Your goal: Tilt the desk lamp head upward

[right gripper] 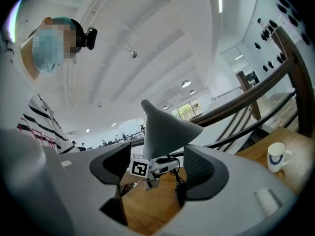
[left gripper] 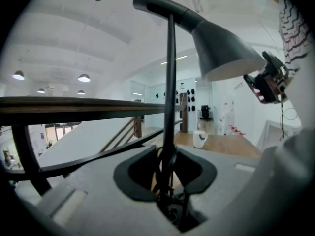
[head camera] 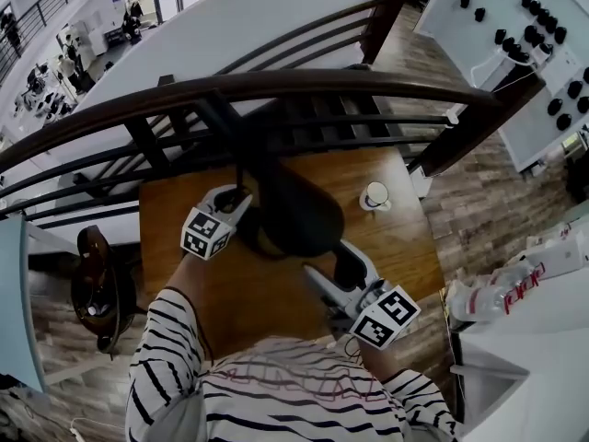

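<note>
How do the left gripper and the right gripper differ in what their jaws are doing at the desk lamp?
The left gripper has its jaws closed on the lamp pole, while the right gripper has its jaws wide apart and clamps nothing. The left gripper sits low on the lamp, at the pole; the right gripper is by the rim of the lamp head. Both are at the same lamp over the wooden table.

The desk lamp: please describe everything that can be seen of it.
The desk lamp looks like dark grey metal: a cone-shaped shade, a curved neck and a thin upright stem. It stands on the wooden table, shade pointing down and sideways. The left gripper is shut on the stem low down. The right gripper, open, is beside the shade's rim; contact cannot be told.
</note>
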Action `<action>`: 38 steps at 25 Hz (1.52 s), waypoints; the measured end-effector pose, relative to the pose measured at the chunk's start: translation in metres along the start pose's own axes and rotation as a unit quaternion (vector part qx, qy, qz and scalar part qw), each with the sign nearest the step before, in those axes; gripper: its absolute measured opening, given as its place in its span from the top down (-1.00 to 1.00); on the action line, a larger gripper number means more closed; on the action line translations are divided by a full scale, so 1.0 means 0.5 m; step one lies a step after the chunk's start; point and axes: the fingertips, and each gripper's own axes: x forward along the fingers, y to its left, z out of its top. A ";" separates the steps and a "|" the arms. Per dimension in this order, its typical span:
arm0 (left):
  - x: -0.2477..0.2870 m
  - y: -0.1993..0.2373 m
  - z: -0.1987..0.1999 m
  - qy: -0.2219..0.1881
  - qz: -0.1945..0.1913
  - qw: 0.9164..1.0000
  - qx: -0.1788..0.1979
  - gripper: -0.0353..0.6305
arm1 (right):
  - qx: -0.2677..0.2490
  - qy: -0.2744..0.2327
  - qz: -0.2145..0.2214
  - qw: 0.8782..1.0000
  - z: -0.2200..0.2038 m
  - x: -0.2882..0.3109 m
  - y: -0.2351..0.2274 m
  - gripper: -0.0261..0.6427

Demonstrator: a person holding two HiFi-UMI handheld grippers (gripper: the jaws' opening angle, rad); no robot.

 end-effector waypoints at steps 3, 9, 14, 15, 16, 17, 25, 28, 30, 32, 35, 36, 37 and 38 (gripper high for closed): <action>-0.002 -0.002 -0.004 0.003 0.008 1.000 -0.001 0.64 | -0.005 -0.001 0.000 1.000 0.024 -0.018 0.012 -0.04; -0.010 -0.004 -0.008 0.006 0.019 1.000 -0.005 0.64 | -0.032 -0.001 0.009 0.999 0.079 -0.046 0.046 -0.04; -0.012 -0.007 -0.010 0.008 0.023 1.000 -0.009 0.64 | -0.056 -0.023 0.020 0.998 0.136 -0.069 0.076 -0.04; -0.012 -0.008 -0.011 0.009 0.024 1.000 -0.010 0.64 | -0.061 -0.027 0.022 0.998 0.146 -0.073 0.080 -0.04; -0.011 -0.009 -0.012 0.010 0.025 1.000 -0.012 0.64 | -0.065 -0.030 0.025 0.997 0.155 -0.076 0.084 -0.04; -0.011 -0.010 -0.013 0.011 0.025 1.000 -0.013 0.64 | -0.069 -0.031 0.027 0.997 0.164 -0.079 0.087 -0.04; -0.015 -0.012 -0.017 0.011 0.030 0.999 -0.019 0.64 | -0.090 -0.036 0.038 0.995 0.216 -0.086 0.118 -0.04; -0.016 -0.009 -0.023 0.009 0.034 0.999 -0.021 0.64 | -0.109 -0.032 0.044 0.993 0.236 -0.082 0.130 -0.04; -0.016 -0.012 -0.023 0.010 0.038 0.999 -0.019 0.65 | -0.123 -0.026 0.047 0.991 0.251 -0.083 0.138 -0.04; -0.017 -0.014 -0.022 0.010 0.041 0.999 -0.016 0.65 | -0.132 -0.020 0.048 0.990 0.266 -0.085 0.145 -0.04; -0.018 -0.013 -0.023 0.007 0.043 0.999 -0.017 0.65 | -0.137 -0.008 0.050 0.989 0.279 -0.081 0.152 -0.04; -0.018 -0.012 -0.026 0.007 0.044 0.999 -0.017 0.66 | -0.140 -0.004 0.049 0.989 0.280 -0.079 0.153 -0.04; -0.018 -0.011 -0.029 0.006 0.045 0.999 -0.018 0.66 | -0.144 0.000 0.047 0.988 0.280 -0.077 0.154 -0.04; -0.018 -0.010 -0.032 0.004 0.045 0.999 -0.019 0.66 | -0.149 0.004 0.045 0.988 0.281 -0.075 0.155 -0.04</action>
